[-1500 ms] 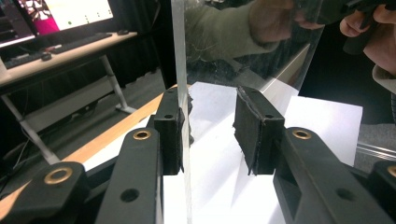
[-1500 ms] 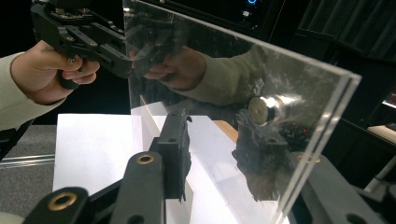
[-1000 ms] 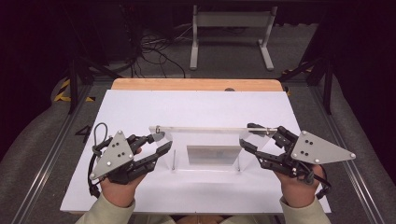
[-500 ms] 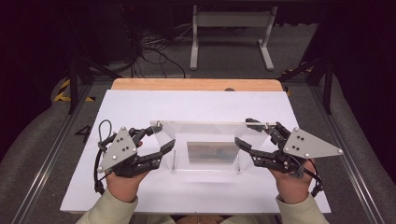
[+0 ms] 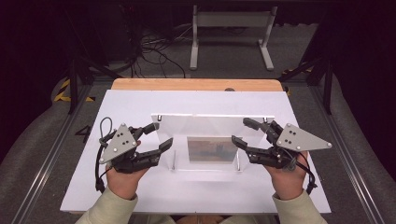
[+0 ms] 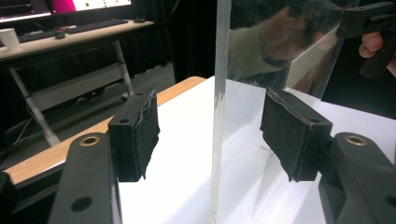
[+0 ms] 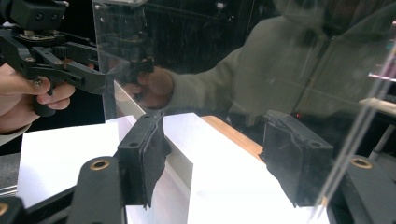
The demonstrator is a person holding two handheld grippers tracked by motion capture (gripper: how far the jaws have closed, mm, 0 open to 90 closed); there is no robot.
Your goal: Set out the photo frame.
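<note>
A clear acrylic panel (image 5: 212, 126) stands upright on the white board (image 5: 135, 105), with a small coloured picture (image 5: 210, 149) low in its middle. My left gripper (image 5: 162, 134) straddles the panel's left side edge. In the left gripper view that edge (image 6: 218, 112) rises between the two black pads (image 6: 140, 135) with a gap on both sides. My right gripper (image 5: 241, 131) straddles the right side edge, and its pads (image 7: 147, 154) stand apart from the sheet (image 7: 210, 70). Both pairs of jaws have just been opening. The left gripper (image 7: 56, 60) shows far off in the right gripper view.
The white board lies on a wooden table top (image 5: 196, 84). Beyond the table are a white floor stand (image 5: 231, 37) and loose cables (image 5: 154, 51). Metal rails (image 5: 51, 158) run along both sides. A desk with a cup (image 6: 9, 37) stands in the background.
Both grippers' jaws have spread wider and come off the panel's side edges. Both hands have sunk slightly and drawn toward the person. The panel's top edge now sits farther back.
</note>
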